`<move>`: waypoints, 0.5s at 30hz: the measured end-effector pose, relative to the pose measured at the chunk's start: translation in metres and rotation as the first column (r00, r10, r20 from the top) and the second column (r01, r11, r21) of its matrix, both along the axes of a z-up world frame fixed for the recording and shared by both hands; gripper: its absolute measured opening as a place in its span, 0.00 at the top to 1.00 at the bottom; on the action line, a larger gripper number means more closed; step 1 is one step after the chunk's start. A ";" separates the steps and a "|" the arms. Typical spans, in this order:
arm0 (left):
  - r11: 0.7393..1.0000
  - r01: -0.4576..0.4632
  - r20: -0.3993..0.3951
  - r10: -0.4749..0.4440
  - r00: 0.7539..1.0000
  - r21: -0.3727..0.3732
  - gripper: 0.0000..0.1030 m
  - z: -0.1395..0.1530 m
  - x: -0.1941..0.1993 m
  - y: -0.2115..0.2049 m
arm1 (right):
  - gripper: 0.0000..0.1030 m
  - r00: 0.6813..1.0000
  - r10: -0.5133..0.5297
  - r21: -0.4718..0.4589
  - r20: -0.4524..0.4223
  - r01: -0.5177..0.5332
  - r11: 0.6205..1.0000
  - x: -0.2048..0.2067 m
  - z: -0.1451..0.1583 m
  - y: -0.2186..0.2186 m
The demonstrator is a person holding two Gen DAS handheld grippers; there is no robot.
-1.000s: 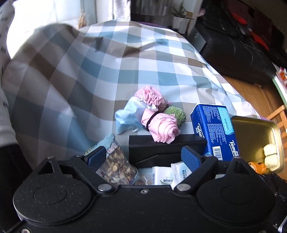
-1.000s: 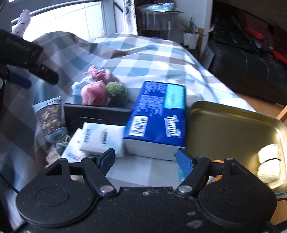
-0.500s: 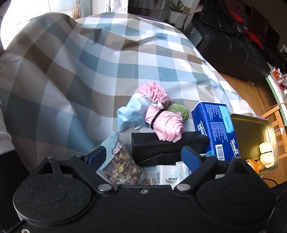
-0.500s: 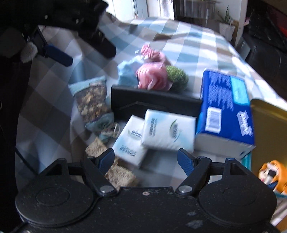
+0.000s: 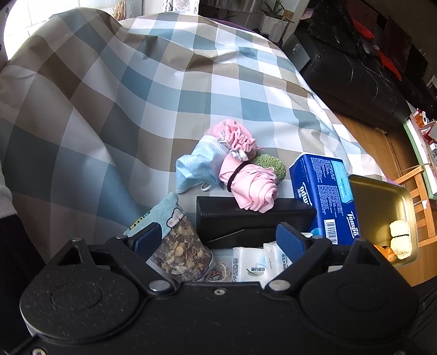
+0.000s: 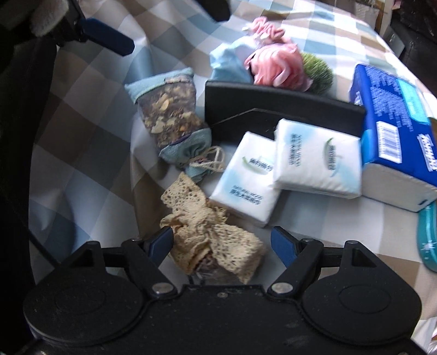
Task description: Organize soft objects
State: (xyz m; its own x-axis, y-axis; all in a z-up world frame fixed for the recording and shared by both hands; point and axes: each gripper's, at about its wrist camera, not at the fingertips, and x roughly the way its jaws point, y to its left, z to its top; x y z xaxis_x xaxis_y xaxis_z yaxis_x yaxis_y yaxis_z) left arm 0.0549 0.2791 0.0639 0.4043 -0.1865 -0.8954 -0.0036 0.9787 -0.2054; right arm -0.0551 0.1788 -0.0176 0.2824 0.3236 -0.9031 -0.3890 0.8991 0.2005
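Now right gripper (image 6: 222, 243) has swung left & down vs 1 s ago: lace cloth (image 6: 210, 240) sits btwn its spread fingers, not pinched. Left gripper (image 5: 218, 240) also spread, over sachet (image 5: 180, 245) & tissue packs (image 5: 254, 265). Gold tray (image 5: 382, 196) holds white rolls (image 5: 400, 240); pink roll (image 5: 251, 188) leans on black box (image 5: 245, 218).

A checked blue, brown and white cloth (image 5: 153, 90) covers the surface. In the left wrist view, a black sofa (image 5: 355, 73) sits at two o'clock, a potted plant (image 5: 269, 16) at twelve, wooden floor (image 5: 366, 131) and a wooden chair (image 5: 420, 188) at three.
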 end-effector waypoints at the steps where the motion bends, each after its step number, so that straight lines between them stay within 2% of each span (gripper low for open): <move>1: 1.000 -0.002 -0.003 0.002 1.000 0.004 0.15 -0.001 0.000 0.000 | 0.25 1.000 0.006 -0.007 -0.006 -0.006 1.000 0.000 -0.003 0.003; 5: 1.000 -0.002 -0.014 0.002 1.000 0.011 0.15 -0.004 0.000 -0.001 | 0.25 0.999 0.042 -0.054 0.007 -0.041 0.998 -0.003 -0.012 0.013; 9: 1.000 0.000 -0.017 0.000 1.000 0.022 0.15 -0.006 -0.001 -0.003 | 0.40 0.995 0.091 -0.051 0.031 -0.089 0.995 -0.010 -0.010 0.015; 15: 0.999 0.005 -0.026 -0.004 1.000 0.038 0.15 -0.009 -0.002 -0.005 | 0.47 0.993 0.113 -0.081 0.038 -0.110 0.991 -0.018 -0.005 -0.013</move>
State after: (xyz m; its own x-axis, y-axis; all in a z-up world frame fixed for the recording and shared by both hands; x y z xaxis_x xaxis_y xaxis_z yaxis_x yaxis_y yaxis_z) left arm 0.0524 0.2739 0.0554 0.3802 -0.1538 -0.9120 -0.0036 0.9858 -0.1677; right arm -0.0733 0.1659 -0.0227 0.2870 0.2832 -0.9151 -0.4942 0.8621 0.1118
